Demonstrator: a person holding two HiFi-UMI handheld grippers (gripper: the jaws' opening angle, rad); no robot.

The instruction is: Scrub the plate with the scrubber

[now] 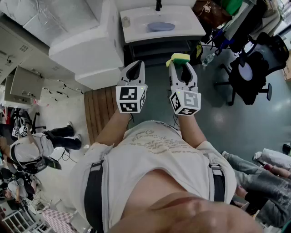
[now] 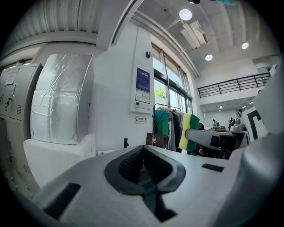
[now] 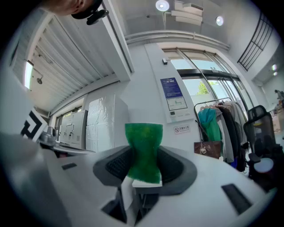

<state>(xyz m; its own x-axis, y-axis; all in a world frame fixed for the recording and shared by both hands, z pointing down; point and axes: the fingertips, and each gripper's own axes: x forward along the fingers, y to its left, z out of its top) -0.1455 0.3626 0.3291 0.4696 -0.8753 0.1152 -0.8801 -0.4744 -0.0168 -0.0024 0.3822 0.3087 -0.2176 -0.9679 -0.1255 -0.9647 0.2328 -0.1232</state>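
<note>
In the head view a blue plate (image 1: 160,26) lies in the white sink (image 1: 136,28) at the top, well ahead of both grippers. Both are held side by side in front of the person's chest. My right gripper (image 1: 181,64) is shut on a yellow and green scrubber (image 1: 178,58). In the right gripper view the scrubber's green face (image 3: 143,150) stands upright between the jaws (image 3: 143,174). My left gripper (image 1: 135,67) is shut with nothing in it, its jaws (image 2: 143,166) closed together. The scrubber (image 2: 190,131) also shows at the right of the left gripper view.
A black faucet (image 1: 158,5) and a small cup (image 1: 126,21) stand on the sink top. A large white wrapped unit (image 1: 86,45) stands left of the sink, a black office chair (image 1: 252,73) to its right. A bottle (image 1: 208,58) lies on the floor. People stand at far left.
</note>
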